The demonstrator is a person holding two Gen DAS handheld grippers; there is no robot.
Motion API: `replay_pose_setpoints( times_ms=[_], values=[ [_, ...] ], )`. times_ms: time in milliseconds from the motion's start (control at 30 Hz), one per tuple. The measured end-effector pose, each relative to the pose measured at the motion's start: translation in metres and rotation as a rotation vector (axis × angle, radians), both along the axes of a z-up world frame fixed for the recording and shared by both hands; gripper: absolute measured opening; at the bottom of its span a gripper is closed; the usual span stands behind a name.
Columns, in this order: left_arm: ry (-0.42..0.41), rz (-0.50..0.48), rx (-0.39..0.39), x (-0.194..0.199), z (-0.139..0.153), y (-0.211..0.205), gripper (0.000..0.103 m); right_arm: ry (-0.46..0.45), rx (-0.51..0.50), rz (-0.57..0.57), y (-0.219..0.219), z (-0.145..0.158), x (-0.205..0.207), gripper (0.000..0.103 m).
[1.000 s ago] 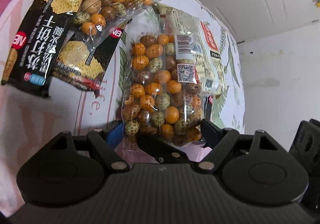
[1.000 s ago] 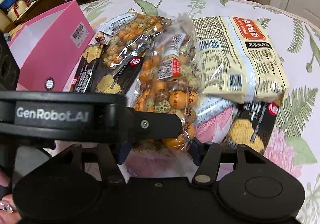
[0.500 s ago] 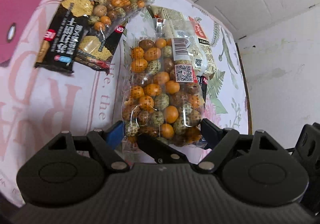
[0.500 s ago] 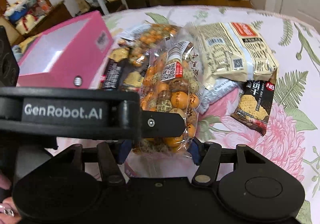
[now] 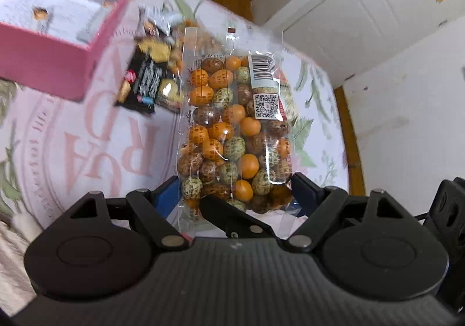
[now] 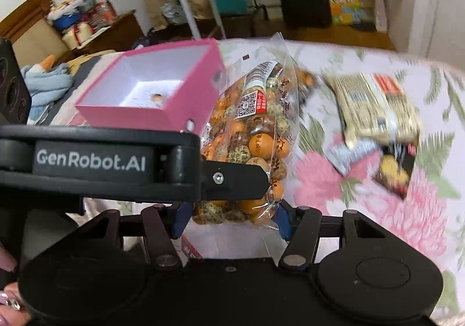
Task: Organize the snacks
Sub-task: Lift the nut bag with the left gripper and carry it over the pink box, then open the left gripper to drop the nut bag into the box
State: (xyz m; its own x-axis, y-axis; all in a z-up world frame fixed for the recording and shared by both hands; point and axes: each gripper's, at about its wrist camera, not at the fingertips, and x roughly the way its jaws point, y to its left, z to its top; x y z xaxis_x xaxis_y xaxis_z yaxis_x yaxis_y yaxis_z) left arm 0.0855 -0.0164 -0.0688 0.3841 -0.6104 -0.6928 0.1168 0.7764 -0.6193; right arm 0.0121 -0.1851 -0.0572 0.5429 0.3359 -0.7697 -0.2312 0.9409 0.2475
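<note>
Bag lifted, box lying upper left.
I am gripping the nut bag (image 5: 235,134) in both tools, left tool (image 5: 235,195) and right tool (image 6: 232,215) clamped on its lower end, long axis pointing away; the pink box (image 5: 58,64) is waiting upper left.

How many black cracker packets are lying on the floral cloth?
3 black packets: two overlapping beside the pink box; one below the beige pack. The held bag may hide more.

Both wrist views look steeply down along fingers (image 5: 302,195), close over floral bed (image 6: 334,180) (fisheye); shared: candy bag (image 5: 235,134), pink box (image 6: 151,111).
</note>
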Motion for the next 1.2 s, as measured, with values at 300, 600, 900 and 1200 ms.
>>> replay_pose_setpoints(
  times_ms=[300,600,900,1200],
  values=[
    [-0.079,0.151,-0.050,0.013,0.034,0.080,0.081,-0.079,-0.047,0.122,0.069,0.043,0.040,0.063],
    [-0.042,0.236,-0.066,0.064,0.019,0.149,0.081,-0.058,-0.056,0.199,0.130,0.041,0.097,0.063],
    [0.037,0.330,-0.053,0.132,-0.008,0.182,0.081,0.010,-0.029,0.233,0.168,0.015,0.172,0.063],
    [0.128,0.351,0.013,0.173,-0.041,0.183,0.082,0.137,0.019,0.198,0.177,-0.027,0.219,0.063]
  ],
)
